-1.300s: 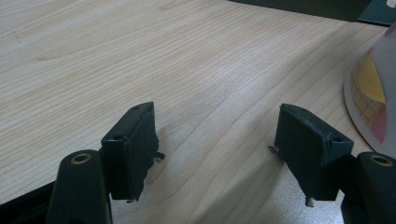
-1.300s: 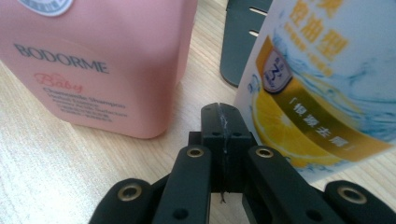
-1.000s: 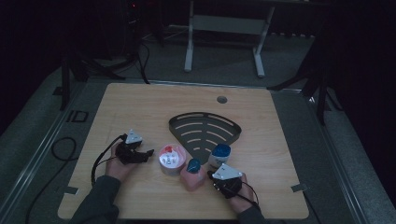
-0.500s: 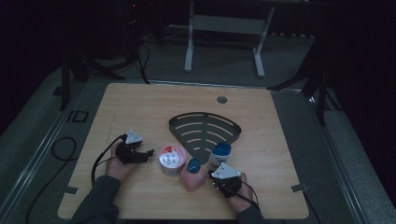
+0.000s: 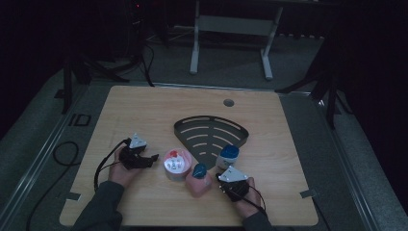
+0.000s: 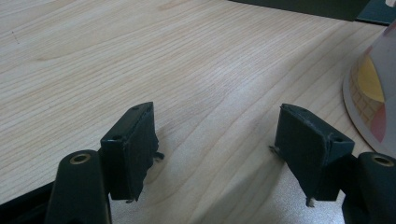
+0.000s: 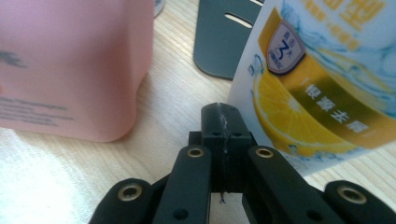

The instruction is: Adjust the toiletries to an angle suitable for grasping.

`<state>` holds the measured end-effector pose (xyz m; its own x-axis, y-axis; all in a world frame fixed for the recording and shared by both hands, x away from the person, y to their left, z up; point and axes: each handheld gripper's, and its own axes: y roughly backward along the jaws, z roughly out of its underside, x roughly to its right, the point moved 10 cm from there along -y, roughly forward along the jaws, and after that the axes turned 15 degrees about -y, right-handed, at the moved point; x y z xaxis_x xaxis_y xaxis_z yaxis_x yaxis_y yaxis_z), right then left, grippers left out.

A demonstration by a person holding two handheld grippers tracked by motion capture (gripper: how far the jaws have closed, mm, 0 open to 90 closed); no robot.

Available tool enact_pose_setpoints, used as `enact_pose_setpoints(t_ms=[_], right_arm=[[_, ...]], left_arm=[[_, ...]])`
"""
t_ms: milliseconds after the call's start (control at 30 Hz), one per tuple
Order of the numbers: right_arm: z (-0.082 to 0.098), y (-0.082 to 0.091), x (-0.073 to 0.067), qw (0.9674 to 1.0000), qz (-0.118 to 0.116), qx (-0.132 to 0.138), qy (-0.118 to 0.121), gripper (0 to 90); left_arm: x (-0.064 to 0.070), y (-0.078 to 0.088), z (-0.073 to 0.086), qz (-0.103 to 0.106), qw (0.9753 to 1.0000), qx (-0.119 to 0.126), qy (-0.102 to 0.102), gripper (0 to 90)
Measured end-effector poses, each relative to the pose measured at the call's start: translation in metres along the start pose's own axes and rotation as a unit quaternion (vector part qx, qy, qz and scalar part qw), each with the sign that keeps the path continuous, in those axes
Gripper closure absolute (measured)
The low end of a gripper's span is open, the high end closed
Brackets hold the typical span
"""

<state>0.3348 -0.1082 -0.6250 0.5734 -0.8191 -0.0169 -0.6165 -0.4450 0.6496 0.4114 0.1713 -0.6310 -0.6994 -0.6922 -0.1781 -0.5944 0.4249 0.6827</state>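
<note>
left gripper: jaws spread, empty, beside the white tub. right gripper: jaws pressed together, empty, between pink bottle and orange-label bottle.

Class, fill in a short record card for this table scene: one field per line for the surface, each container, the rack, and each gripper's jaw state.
surface: wooden table
rack: dark slotted fan-shaped rack, lying flat
container 1: white round tub, beside the left gripper
container 2: pink bottle, teal cap
container 3: white bottle, blue cap, orange-slice label
left gripper: open, nothing between the jaws
right gripper: shut, holding nothing, between the two bottles
</note>
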Motion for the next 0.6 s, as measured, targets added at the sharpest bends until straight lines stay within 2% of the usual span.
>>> enact_pose_setpoints(t_ms=[600], right_arm=[[-0.002,-0.002,0.013,0.9995,0.021,0.000,-0.025,90.0]], left_arm=[[0.000,0.000,0.000,0.001,1.0000,0.000,-0.001,29.2]])
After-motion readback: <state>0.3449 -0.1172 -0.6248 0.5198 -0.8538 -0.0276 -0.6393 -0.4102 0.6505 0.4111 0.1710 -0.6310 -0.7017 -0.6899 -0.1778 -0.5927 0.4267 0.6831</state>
